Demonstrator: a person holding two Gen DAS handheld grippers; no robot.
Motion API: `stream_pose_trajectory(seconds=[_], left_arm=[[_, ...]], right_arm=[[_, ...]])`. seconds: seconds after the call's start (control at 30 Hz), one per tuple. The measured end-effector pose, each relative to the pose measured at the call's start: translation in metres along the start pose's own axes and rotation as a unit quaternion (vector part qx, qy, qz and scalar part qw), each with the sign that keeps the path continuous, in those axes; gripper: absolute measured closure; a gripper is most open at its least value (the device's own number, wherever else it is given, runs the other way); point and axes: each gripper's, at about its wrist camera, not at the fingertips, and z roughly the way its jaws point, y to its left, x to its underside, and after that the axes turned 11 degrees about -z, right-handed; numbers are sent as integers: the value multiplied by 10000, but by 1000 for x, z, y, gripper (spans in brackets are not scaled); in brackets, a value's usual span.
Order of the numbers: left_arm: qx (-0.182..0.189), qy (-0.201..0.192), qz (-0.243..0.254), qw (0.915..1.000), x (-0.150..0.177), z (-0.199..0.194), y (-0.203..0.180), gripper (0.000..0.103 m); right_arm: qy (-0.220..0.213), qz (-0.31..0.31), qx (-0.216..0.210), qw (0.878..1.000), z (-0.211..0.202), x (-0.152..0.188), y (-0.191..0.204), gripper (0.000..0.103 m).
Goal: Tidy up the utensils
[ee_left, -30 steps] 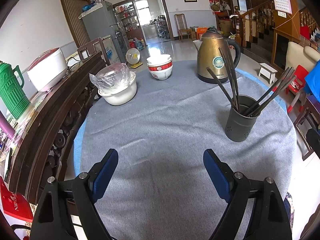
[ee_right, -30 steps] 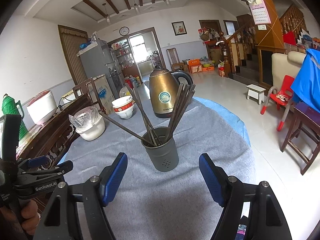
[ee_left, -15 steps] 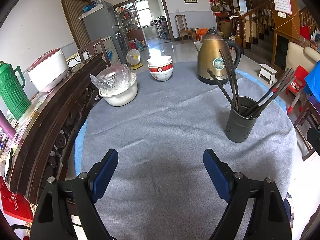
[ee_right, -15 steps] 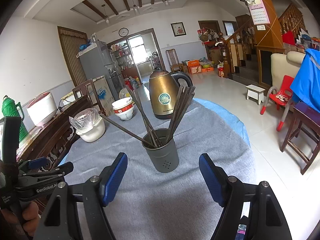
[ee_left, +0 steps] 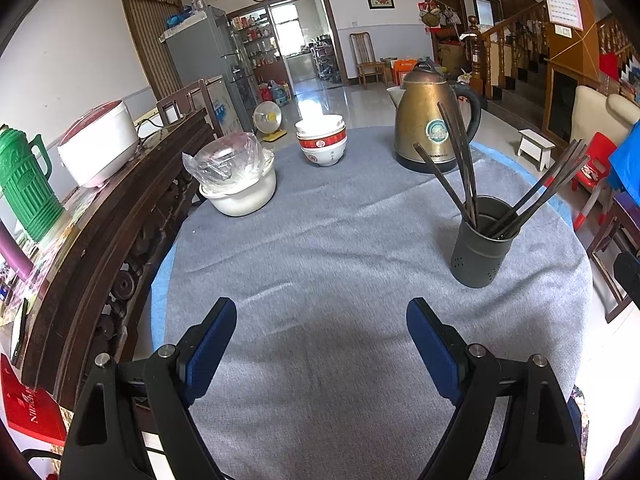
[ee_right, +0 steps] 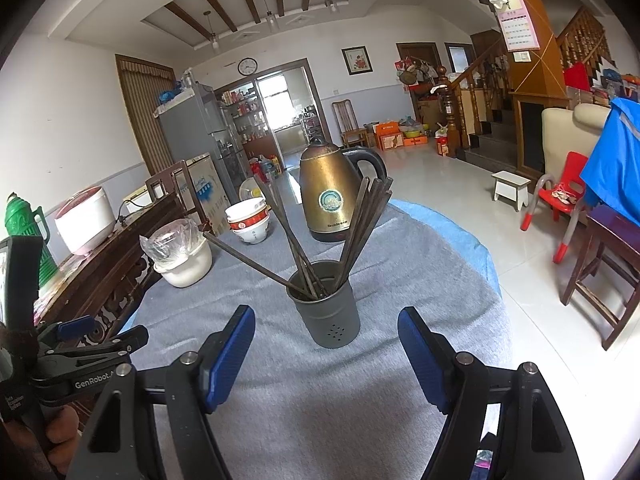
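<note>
A dark grey utensil cup stands on the grey tablecloth at the right, with several dark chopsticks fanned out of it. My left gripper hovers open over bare cloth, well left of and nearer than the cup. My right gripper is open just in front of the cup, which stands beyond its blue pads, untouched. In the right wrist view the left gripper shows at the far left, held by a hand.
A brass kettle, stacked red-and-white bowls and a white pot with a plastic bag stand at the far side. A carved wooden sideboard flanks the left edge. A chair stands right.
</note>
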Motion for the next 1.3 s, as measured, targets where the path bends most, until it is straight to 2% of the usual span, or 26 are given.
stream_pose_trajectory(seconds=[1.3], left_arm=[[-5,-176,48,9998,0,-16,-2,16]], right_arm=[[-131,68,23,9999,-11,-4,5,26]])
